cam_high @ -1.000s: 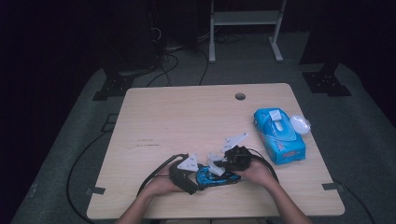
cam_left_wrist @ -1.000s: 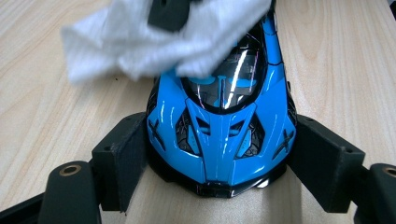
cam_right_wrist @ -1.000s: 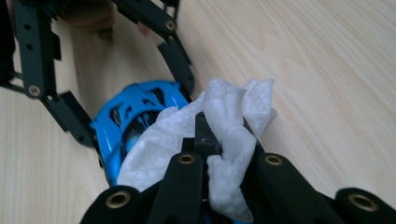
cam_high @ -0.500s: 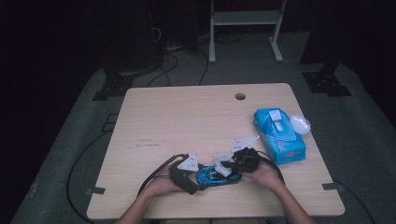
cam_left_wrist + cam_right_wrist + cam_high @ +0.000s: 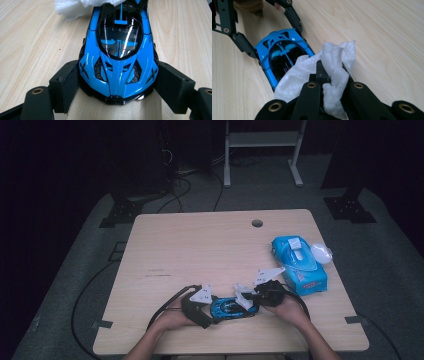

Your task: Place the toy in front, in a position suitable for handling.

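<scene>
Table (image 5: 200, 245) of pale wood, dark room around.

Right gripper (image 5: 252, 296) with the white wipe (image 5: 243, 295) clamped in its jaws slides level along the blue toy car (image 5: 227, 308), now a bit further right than a second ago, toward the blue wipes pack (image 5: 298, 265). Its grey plate sits nearer the pack. Wipe drags over the car's far end, covering less of the dark canopy.
</scene>
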Action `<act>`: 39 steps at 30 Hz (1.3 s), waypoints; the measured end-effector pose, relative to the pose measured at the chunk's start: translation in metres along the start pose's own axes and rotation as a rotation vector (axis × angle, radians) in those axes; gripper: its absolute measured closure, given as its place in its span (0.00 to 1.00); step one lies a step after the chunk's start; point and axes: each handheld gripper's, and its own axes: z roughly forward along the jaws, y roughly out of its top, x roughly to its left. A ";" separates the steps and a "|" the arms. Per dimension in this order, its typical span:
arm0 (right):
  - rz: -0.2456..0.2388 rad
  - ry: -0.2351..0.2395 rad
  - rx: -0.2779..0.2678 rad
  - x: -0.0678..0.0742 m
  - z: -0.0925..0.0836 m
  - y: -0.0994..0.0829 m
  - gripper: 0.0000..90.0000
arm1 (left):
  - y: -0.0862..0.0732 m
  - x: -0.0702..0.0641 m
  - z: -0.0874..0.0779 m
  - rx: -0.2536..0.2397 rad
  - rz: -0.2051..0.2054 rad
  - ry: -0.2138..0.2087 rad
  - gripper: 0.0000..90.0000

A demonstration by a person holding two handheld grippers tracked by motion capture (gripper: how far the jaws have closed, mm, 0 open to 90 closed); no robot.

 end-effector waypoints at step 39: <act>-0.119 0.042 0.046 0.027 0.043 0.038 0.93 | 0.000 0.000 0.000 0.001 0.000 0.002 0.26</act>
